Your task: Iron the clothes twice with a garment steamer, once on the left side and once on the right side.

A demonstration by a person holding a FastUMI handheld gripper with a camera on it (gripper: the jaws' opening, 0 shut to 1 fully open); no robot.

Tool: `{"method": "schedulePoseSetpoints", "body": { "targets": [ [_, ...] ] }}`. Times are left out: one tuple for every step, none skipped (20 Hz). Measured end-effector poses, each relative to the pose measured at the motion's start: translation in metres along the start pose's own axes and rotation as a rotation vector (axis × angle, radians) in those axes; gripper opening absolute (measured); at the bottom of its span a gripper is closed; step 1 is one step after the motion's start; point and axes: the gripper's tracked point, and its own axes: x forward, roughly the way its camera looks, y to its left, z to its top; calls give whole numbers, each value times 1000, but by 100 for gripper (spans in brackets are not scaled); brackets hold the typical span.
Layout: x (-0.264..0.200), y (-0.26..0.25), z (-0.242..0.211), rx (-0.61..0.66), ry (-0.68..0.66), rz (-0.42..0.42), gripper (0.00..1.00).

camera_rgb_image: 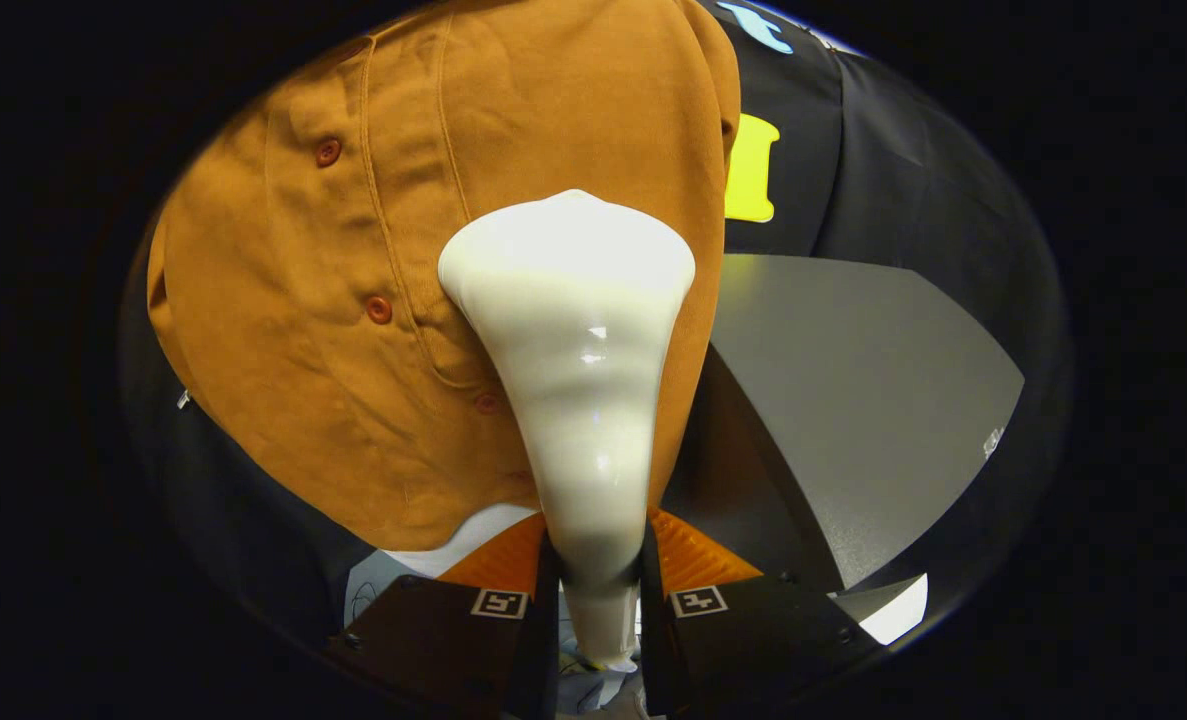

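The garment steamer (pixel 578 340) is held in the gripper (pixel 598 560), whose two fingers are pressed on the narrow neck of its handle, one on each side. From this grip the steamer goes forward and becomes wider, ending in a broad rounded head that lies against the brown shirt (pixel 373 300).

Behind everything hangs the black cloth wall (pixel 893 170) of the booth, with soft folds in it. To the right of the steamer there is a flat grey table (pixel 853 400) with a matte, slightly grainy surface and a straight edge; a shadow falls on its near part beside the steamer.

The steamer is made of glossy cream-white plastic, smooth, with small bright reflections along its body. Its form is like a cone or a trumpet. The shirt is of a thick, woven, ochre-brown cloth, hanging in front of the wall. It has a stitched front strip with round reddish buttons (pixel 328 152) and a sewn pocket seam just beside the steamer head. Under its lower hem a piece of white material (pixel 473 535) is visible.
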Motion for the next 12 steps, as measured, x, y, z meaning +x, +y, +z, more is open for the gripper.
{"method": "schedulePoseSetpoints", "body": {
  "targets": [
    [2,-1,-4,1,8,0,37],
    [3,-1,-8,2,16,1,37],
    [4,-2,-11,4,24,1,37],
    [6,-3,-14,6,31,1,37],
    [7,-4,-18,8,39,2,37],
    [7,-4,-21,9,46,2,37],
    [7,-5,-25,11,55,2,37],
    [7,-6,-28,14,63,3,37],
    [7,-6,-32,17,69,2,37],
    [5,-7,-33,18,72,0,37],
    [2,-8,-34,19,68,-2,37],
    [-2,-9,-34,24,60,-1,37]
  ]
}}
